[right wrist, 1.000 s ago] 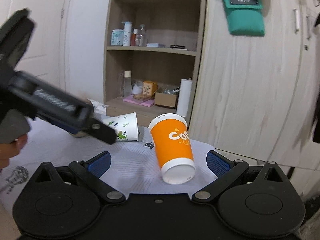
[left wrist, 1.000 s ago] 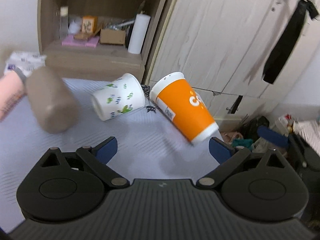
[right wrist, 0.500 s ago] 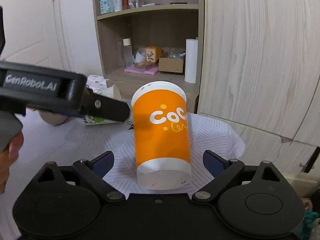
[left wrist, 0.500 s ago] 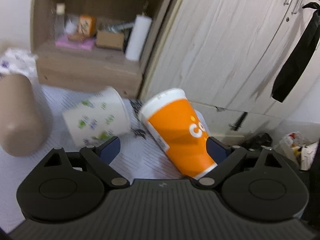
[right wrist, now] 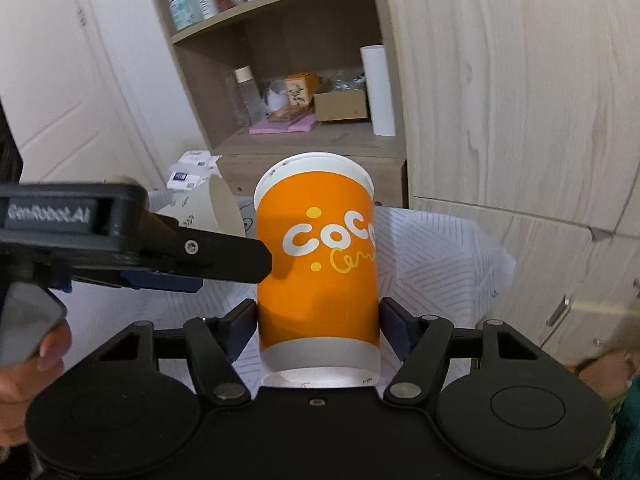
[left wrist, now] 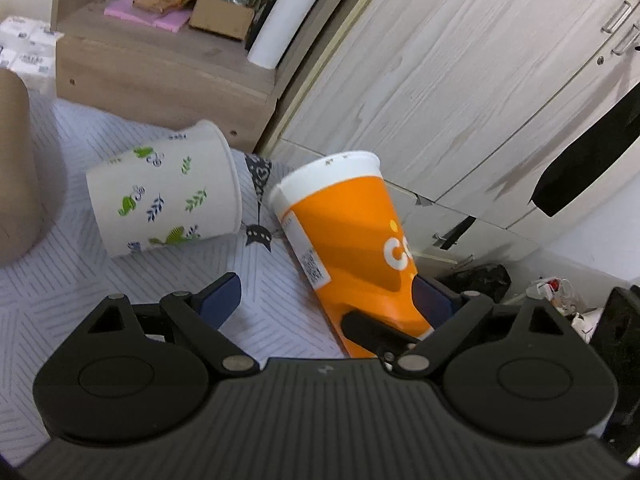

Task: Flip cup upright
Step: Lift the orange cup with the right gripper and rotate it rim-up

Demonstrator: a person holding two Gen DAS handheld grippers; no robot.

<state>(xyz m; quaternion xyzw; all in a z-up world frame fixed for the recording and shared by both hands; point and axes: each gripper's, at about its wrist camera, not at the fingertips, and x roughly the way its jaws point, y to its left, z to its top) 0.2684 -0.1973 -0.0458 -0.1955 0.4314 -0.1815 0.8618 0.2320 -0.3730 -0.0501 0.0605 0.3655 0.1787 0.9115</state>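
Note:
An orange paper cup (right wrist: pixel 320 272) with white lettering lies tilted on the patterned cloth, its base toward me. My right gripper (right wrist: pixel 318 322) has closed on its lower part, both blue pads against its sides. In the left wrist view the same orange cup (left wrist: pixel 344 240) leans between my left gripper's (left wrist: pixel 324 300) wide-open fingers, with the right gripper's black finger across its base. The left gripper's body also shows at the left of the right wrist view (right wrist: pixel 120 232), beside the cup.
A white cup with leaf print (left wrist: pixel 168 196) lies on its side on the cloth (left wrist: pixel 80 288). A brown cup (left wrist: pixel 16 168) stands at the left edge. A wooden shelf unit (right wrist: pixel 280 92) with bottles, a box and a paper roll, and a cupboard (left wrist: pixel 460 92), stand behind.
My right gripper has moved onto the orange cup and closed on its lower part. My left gripper has moved closer, so the cup now lies between its open fingers.

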